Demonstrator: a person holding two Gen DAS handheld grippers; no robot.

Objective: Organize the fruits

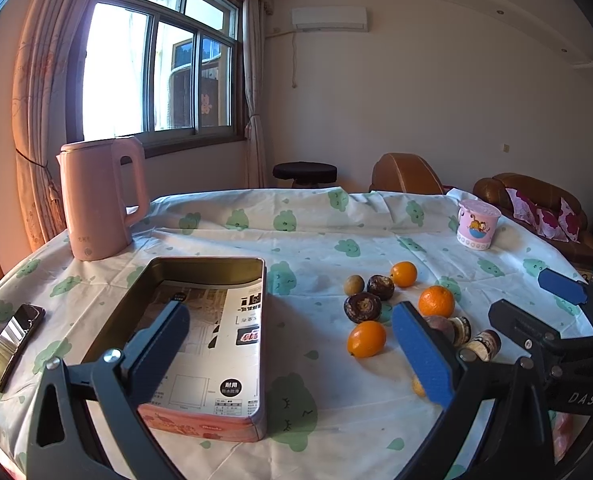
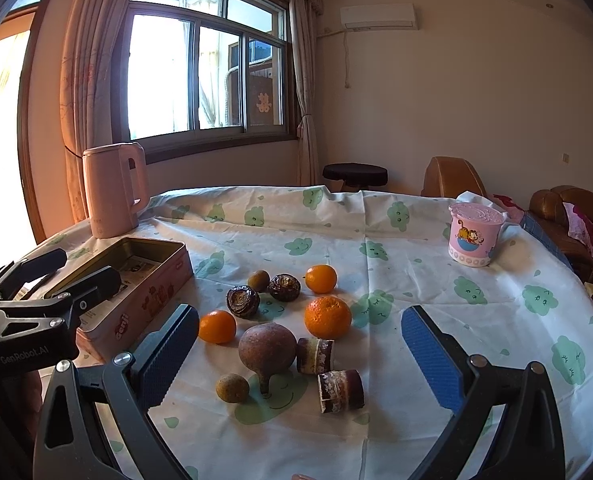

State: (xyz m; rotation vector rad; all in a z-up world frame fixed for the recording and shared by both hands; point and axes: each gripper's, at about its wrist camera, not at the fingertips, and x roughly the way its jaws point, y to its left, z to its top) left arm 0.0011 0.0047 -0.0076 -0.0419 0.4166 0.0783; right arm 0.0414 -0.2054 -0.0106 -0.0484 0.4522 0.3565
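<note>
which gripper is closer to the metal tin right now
Left. The left gripper hangs open over the tin, one finger above its inside. The right gripper is open over the fruit pile, beside the tin.

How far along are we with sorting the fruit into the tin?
Nothing looks done: the tin holds only a printed paper sheet. Nothing is in hand: the left gripper and right gripper are both open and empty. Left to move: three oranges, the round brown fruit, two small brown ones and the other dark pieces, all loose on the tablecloth.
</note>
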